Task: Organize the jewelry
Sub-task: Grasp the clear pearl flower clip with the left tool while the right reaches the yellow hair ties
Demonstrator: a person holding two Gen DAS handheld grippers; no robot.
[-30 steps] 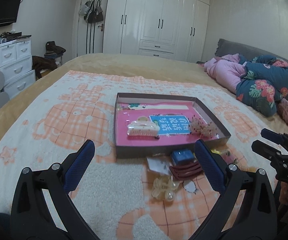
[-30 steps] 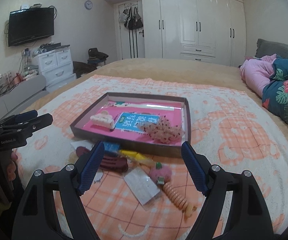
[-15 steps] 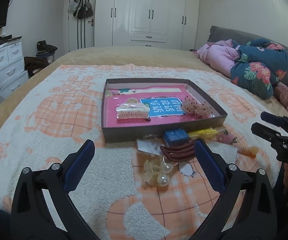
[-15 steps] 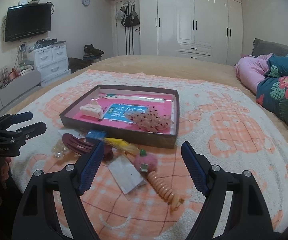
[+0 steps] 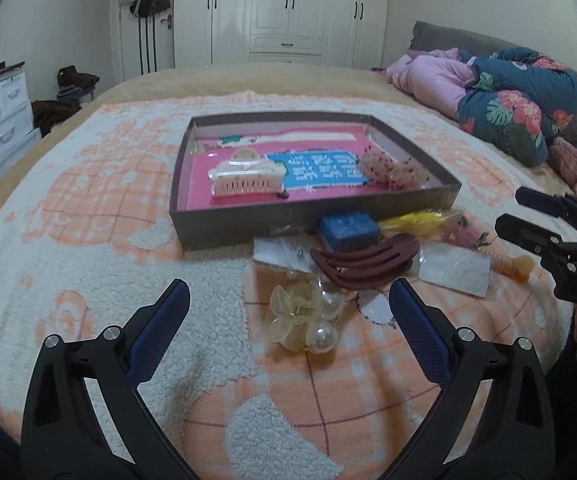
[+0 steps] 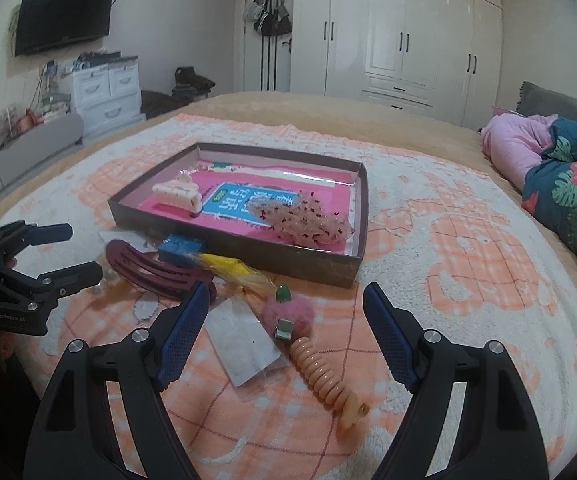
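A shallow brown box [image 5: 312, 222] [image 6: 232, 246] with a pink floor lies on the blanket; inside are a cream claw clip [image 5: 246, 178] [image 6: 178, 194] and a speckled pink scrunchie [image 5: 392, 168] [image 6: 308, 218]. In front of it lie a blue box [image 5: 348, 230] [image 6: 180, 248], a maroon hair clip [image 5: 368, 262] [image 6: 152, 268], a bag of pearl pieces [image 5: 308, 318], a yellow packet [image 6: 232, 268], a pink pompom tie [image 6: 288, 314], a coiled peach tie [image 6: 324, 372] and a clear packet [image 6: 242, 338]. My left gripper [image 5: 288, 300] is open above the pearl bag. My right gripper [image 6: 286, 304] is open over the pompom.
The orange-and-white blanket [image 5: 88, 220] covers a bed. Pink and floral bedding [image 5: 508, 96] is heaped at the right. White wardrobes [image 6: 400, 36] stand behind, white drawers [image 6: 106, 92] and a wall television [image 6: 62, 16] at the left. A hand [image 6: 4, 348] holds the left gripper.
Both grippers have sunk toward the loose items in front of the box, which now look larger and nearer. Both pairs of jaws stayed open and empty.
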